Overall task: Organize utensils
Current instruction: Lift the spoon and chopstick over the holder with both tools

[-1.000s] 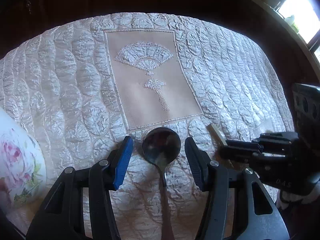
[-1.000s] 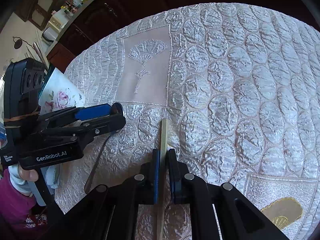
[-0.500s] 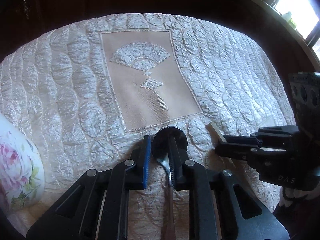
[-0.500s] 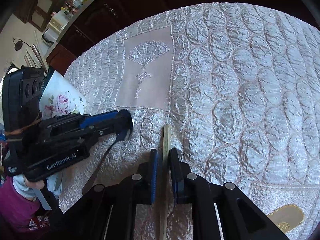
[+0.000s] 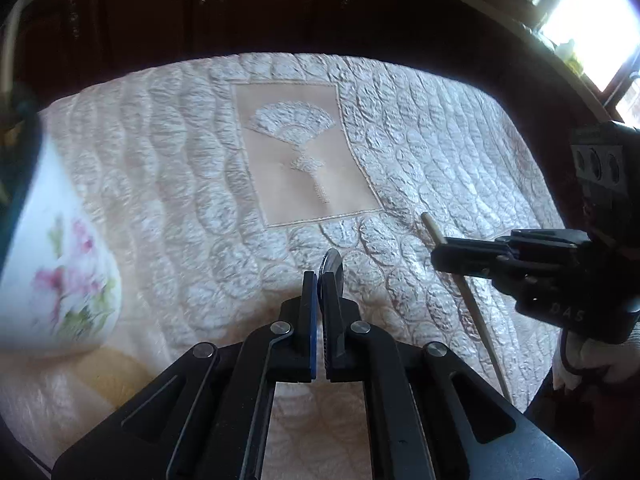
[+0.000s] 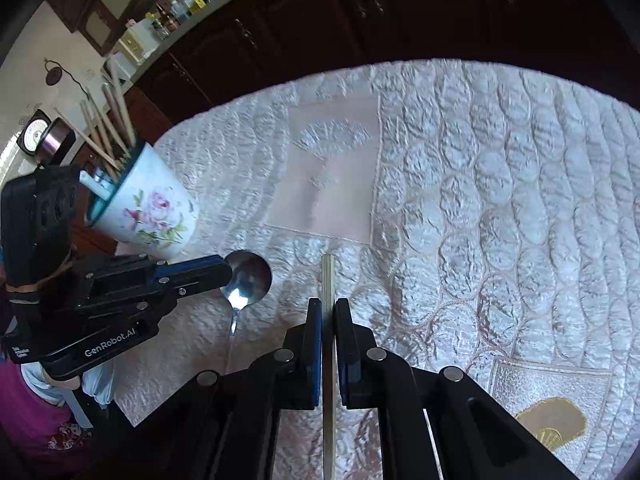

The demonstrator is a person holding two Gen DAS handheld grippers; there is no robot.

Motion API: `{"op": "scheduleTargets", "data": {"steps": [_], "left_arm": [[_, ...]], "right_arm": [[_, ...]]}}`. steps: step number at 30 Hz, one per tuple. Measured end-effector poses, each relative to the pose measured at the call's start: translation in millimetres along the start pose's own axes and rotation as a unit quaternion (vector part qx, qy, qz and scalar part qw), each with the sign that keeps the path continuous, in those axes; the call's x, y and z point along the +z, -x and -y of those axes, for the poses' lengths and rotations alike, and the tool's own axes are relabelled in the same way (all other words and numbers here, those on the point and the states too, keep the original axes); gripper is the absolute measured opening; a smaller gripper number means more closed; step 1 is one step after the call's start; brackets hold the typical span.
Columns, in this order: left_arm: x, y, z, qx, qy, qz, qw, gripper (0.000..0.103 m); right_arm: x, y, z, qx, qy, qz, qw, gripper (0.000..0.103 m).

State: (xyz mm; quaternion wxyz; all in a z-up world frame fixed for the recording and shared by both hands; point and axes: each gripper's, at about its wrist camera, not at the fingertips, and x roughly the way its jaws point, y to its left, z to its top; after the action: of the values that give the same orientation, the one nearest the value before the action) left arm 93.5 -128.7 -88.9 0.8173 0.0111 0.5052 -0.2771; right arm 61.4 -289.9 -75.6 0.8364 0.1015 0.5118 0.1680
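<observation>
Far left on the quilted cloth (image 6: 480,200) over the desk: a floral cup (image 6: 148,210), apparently tilted, with wooden sticks (image 6: 108,120) poking from it. Next, left gripper (image 5: 320,280) with fingers pressed onto a steel spoon (image 6: 246,278), bowl turned edge-on in the left wrist view. Rightmost, right gripper (image 6: 329,306), fingers pinching a single chopstick (image 6: 328,276), tip forward over the cloth.

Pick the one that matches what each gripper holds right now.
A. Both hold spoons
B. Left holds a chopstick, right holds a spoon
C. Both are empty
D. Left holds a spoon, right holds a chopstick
D: the left gripper is shut on the spoon, its bowl sticking out past the fingertips, while the right gripper clamps the wooden chopstick.
</observation>
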Motion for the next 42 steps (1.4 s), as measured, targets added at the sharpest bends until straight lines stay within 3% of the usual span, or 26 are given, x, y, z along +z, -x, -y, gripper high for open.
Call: {"op": "scheduleTargets", "data": {"steps": [7,15,19,23,29,34,42], "left_arm": [[-13,67,-10,0.009,0.021,0.067,0.9975,0.001],[-18,146,-33,0.025,0.049,0.139,0.9887,0.001],[-11,187,-49,0.046,0.060,0.185,0.9799,0.001],[3,224,-68,0.091,0.066,0.229,0.9668,0.001],[19,241,-94,0.157,0.077,0.271,0.9465,0.001],[26,231,-109,0.191,0.082,0.285,0.9358,0.001],[18,213,-116,0.241,0.060,0.309,0.9181,0.001]], "right_arm": [[14,36,-30,0.019,0.023,0.050,0.998,0.006],[40,62,-62,0.060,0.031,0.106,0.992,0.006],[63,66,-87,0.086,0.034,0.134,0.987,0.006],[88,69,-118,0.107,0.040,0.169,0.979,0.006],[129,59,-164,0.123,0.046,0.214,0.968,0.006],[164,43,-198,0.132,0.057,0.246,0.959,0.006],[185,8,-211,0.127,0.061,0.270,0.952,0.006]]}}
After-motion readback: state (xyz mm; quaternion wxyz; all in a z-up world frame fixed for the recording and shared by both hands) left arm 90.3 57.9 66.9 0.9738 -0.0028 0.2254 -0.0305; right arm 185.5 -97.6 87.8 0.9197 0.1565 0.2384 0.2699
